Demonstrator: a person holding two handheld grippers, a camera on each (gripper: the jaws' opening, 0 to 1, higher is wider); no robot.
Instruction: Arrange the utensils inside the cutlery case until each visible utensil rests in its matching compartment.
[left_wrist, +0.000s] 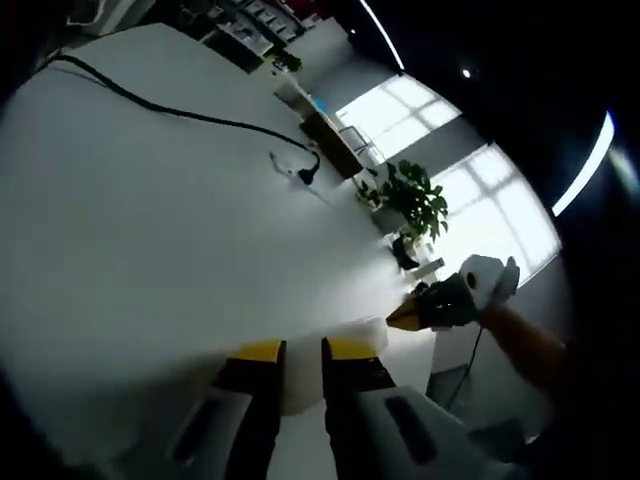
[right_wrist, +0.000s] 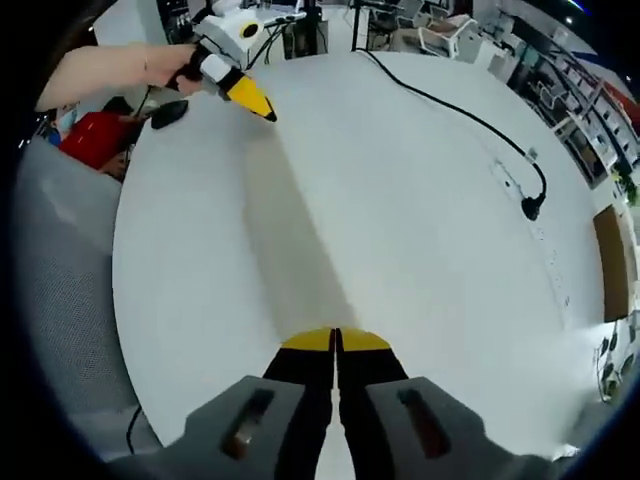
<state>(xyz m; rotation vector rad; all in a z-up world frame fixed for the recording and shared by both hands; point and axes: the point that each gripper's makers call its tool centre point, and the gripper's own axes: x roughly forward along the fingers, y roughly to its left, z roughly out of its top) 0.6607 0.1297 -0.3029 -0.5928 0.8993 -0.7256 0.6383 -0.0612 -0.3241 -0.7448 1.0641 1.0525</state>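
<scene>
Both hand-held grippers are hovering over the white counter (right_wrist: 400, 220), empty: left hand-held gripper (left_wrist: 303, 348) slightly parted, right hand-held gripper (right_wrist: 335, 340) closed; a black cable (right_wrist: 470, 115) is trailing across, a potted plant (left_wrist: 415, 195) standing beyond.

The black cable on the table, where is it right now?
In the right gripper view the black cable crosses the white table at upper right, its plug near the far edge, well away from both grippers.

Left gripper (left_wrist: 302, 350), jaws slightly apart, hovers over a white table (left_wrist: 150, 230) crossed by a black cable (left_wrist: 180, 112).
</scene>
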